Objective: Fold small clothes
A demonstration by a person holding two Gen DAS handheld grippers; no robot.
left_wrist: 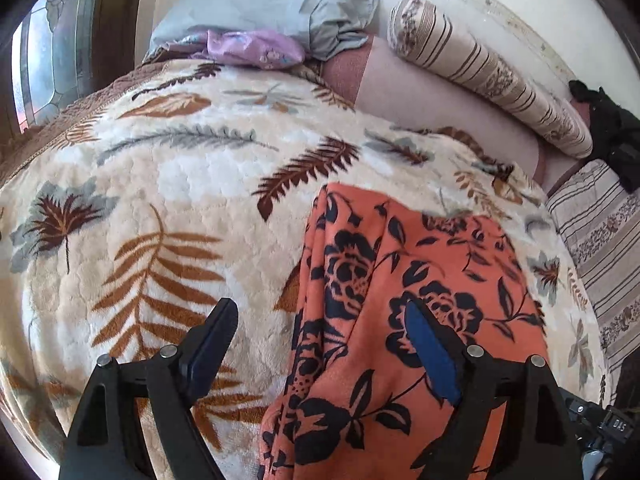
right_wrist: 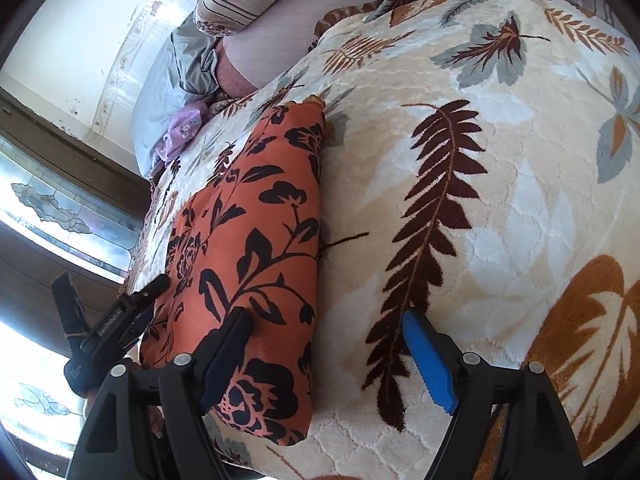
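Nearest the lenses, both grippers hang over the bed with their jaws spread wide and nothing pinched between them. The left gripper [left_wrist: 318, 316] straddles the left edge of the orange floral garment [left_wrist: 404, 320]: its blue-padded finger sits over the printed cloth while the other finger hangs over the bare leaf-print blanket [left_wrist: 168, 184] just beside it. From the right wrist view, the right gripper [right_wrist: 326, 332] straddles the opposite long edge, its dark finger above the garment [right_wrist: 256, 240] and its blue pad above the blanket [right_wrist: 500, 208]. The cloth already lies as a long, narrow strip, doubled lengthwise by the look of its rounded edges, running away from the near edge of the bed toward the pillows. The step in hand seems to be the next fold, and doing it well probably means dropping each pair of jaws onto a near corner, catching every layer at once, then carrying the near end up and over toward the far end so the edges line up and no crease gets trapped. The plush blanket may snag in a pinch, so the pads should close on the cloth alone. Farther off lie a purple cloth [left_wrist: 256, 50], a grey pillow [left_wrist: 272, 8] and a striped bolster [left_wrist: 492, 76] against the wall.
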